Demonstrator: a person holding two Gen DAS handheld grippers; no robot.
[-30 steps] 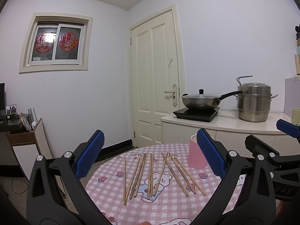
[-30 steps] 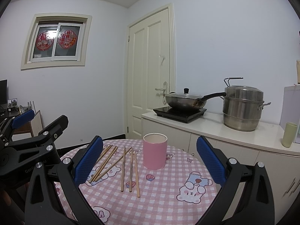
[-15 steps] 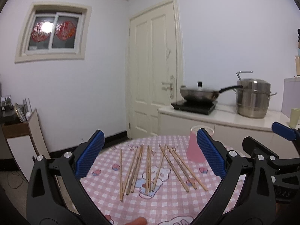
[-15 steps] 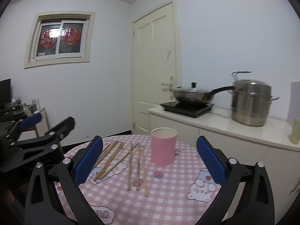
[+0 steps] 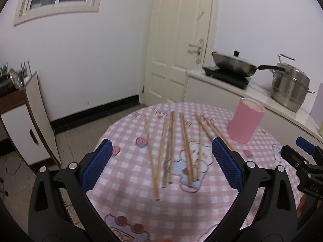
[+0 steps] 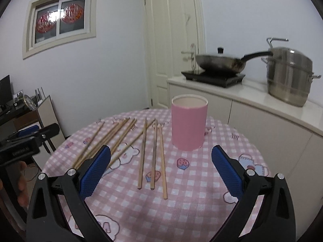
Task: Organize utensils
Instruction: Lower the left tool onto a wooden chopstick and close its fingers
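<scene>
Both grippers have dipped toward the table; left gripper [image 5: 161, 167], jaws spread, has chopsticks [image 5: 171, 151] lying lengthwise mid-frame between them.

We note a home kitchen, wok [image 6: 220, 61] on induction hob [image 6: 214, 78], steel steamer pot [image 6: 288, 78], cream cabinets [image 6: 262, 121], checked-cloth dining surface [image 6: 181, 201].

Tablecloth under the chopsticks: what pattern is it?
Pink-and-white gingham tablecloth with cartoon bear and cupcake prints; clearest in the right wrist view.
</scene>
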